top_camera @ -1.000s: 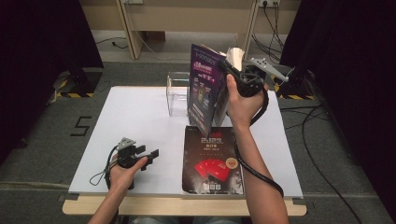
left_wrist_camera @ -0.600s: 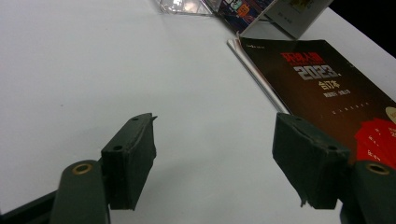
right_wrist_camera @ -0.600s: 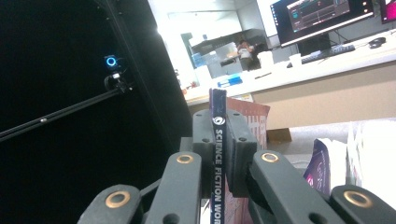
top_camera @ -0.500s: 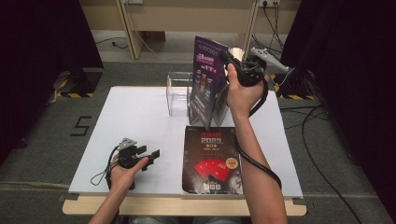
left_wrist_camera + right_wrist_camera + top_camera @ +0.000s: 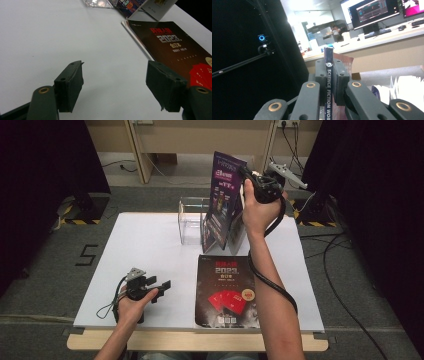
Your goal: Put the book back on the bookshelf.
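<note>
White counter (image 5: 150, 245), right gripper (image 5: 252, 182) at 1 o'clock, jaws clamped on upright magazine (image 5: 224, 195) by clear holder (image 5: 192, 217); left gripper (image 5: 150, 285) idle, jaws apart; next: lower into holder.

The magazine (image 5: 222, 205) clamped at its spine in the right gripper (image 5: 329, 82) has a glossy printed paper cover. The jaws are matt black plastic with brass-coloured rivets. The clear stand (image 5: 192, 220) at the table's far edge looks like smooth acrylic. The black booklet (image 5: 227, 290) near the front edge shines faintly — the table (image 5: 145, 245) is matt white.
</note>
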